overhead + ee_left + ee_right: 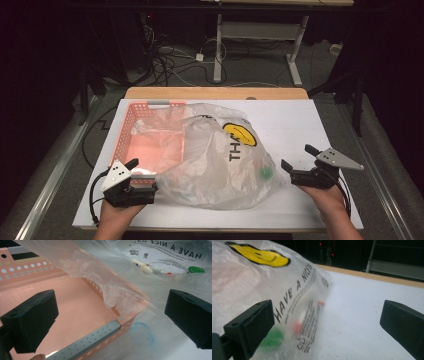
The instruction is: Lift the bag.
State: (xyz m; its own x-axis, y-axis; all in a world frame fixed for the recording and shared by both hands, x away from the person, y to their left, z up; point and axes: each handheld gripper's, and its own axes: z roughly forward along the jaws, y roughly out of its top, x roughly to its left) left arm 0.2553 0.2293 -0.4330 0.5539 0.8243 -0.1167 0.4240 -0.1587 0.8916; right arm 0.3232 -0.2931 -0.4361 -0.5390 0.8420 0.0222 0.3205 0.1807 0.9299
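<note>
Left gripper [136, 175]: jaws spread wide, nothing between them, hovering at the near corner of the pink basket [131, 125]. Right gripper [300, 159]: jaws likewise spread, empty, just right of the plastic bag [220, 165]. The bag lies on the white counter [300, 125] between the two grippers, its left part draped into the basket. Through the film, beyond the left gripper, a green cap [196, 269] and a small white bottle [142, 266] are visible.
</note>
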